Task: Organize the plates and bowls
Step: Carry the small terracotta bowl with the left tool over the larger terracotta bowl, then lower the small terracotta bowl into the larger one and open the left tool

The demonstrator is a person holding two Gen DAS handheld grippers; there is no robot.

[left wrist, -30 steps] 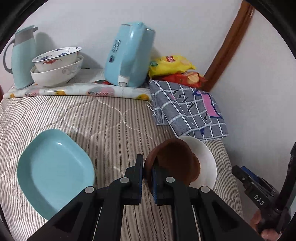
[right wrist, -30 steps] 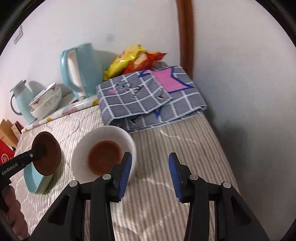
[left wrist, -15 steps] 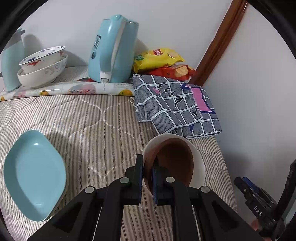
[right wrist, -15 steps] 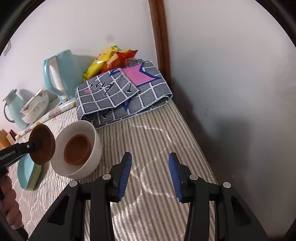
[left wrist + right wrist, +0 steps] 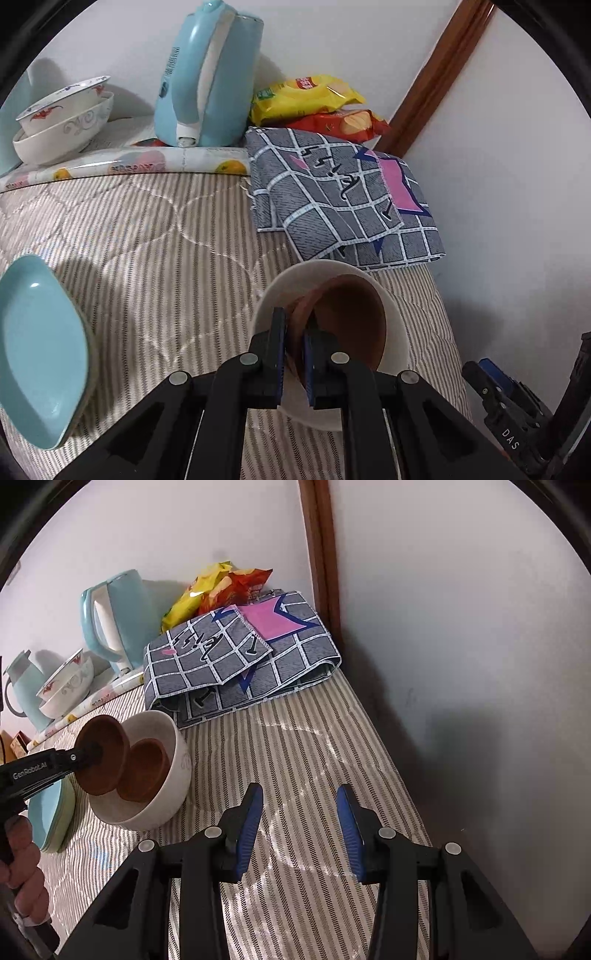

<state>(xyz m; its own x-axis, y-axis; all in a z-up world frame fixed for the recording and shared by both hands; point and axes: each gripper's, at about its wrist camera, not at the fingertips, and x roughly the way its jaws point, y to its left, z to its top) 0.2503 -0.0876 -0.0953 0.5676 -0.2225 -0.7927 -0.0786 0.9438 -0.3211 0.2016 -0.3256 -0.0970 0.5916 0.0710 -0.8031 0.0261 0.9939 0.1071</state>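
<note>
Brown saucer [image 5: 101,760]: we pinch its rim in our left claw [image 5: 293,354], tilted over the white bowl [image 5: 177,771] at nine o'clock, where another brown saucer [image 5: 146,771] lies. Light, stiff, likely breakable. Right claw [image 5: 299,827] gapes empty.

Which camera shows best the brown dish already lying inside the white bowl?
The right wrist view: from the side, the second brown dish shows whole inside the white bowl, apart from the held brown dish. In the left wrist view the held dish and left gripper cover it.
</note>
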